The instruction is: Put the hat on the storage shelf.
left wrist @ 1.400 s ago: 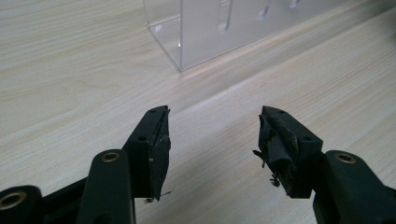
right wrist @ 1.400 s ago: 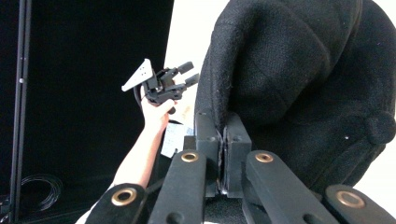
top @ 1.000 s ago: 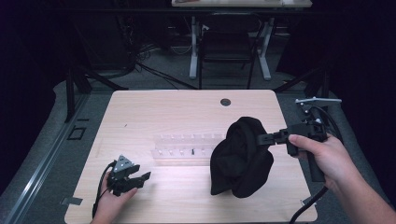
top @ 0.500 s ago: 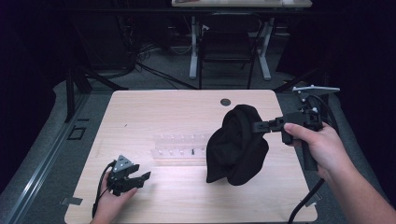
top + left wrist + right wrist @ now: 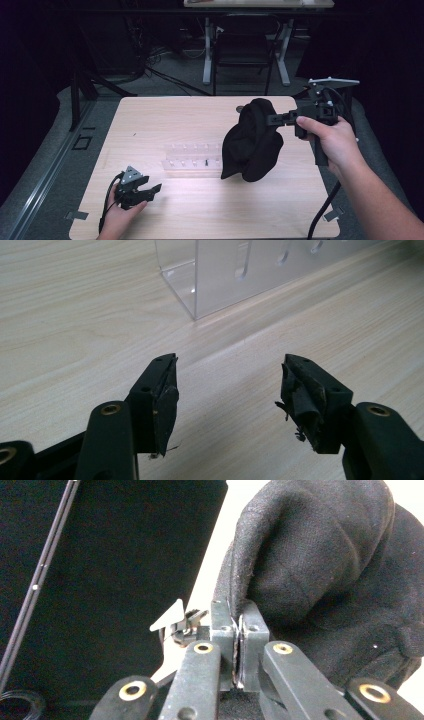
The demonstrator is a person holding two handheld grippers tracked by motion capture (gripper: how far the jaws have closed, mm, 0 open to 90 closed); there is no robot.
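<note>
Above the table, black cloth (image 5: 252, 142) hangs lengthwise downward.

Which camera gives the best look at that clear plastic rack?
The high view: the whole clear rack lies mid-table beside the black cloth. The left gripper view shows one corner close up.

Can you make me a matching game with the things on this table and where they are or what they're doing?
Things:
1. black cloth
2. left tool
3. clear rack
4. right tool

States:
A. standing in the middle of the table
B. open, holding nothing
C. hanging in the air
D. shut tight on fabric

Pairs: 1-C, 2-B, 3-A, 4-D
</note>
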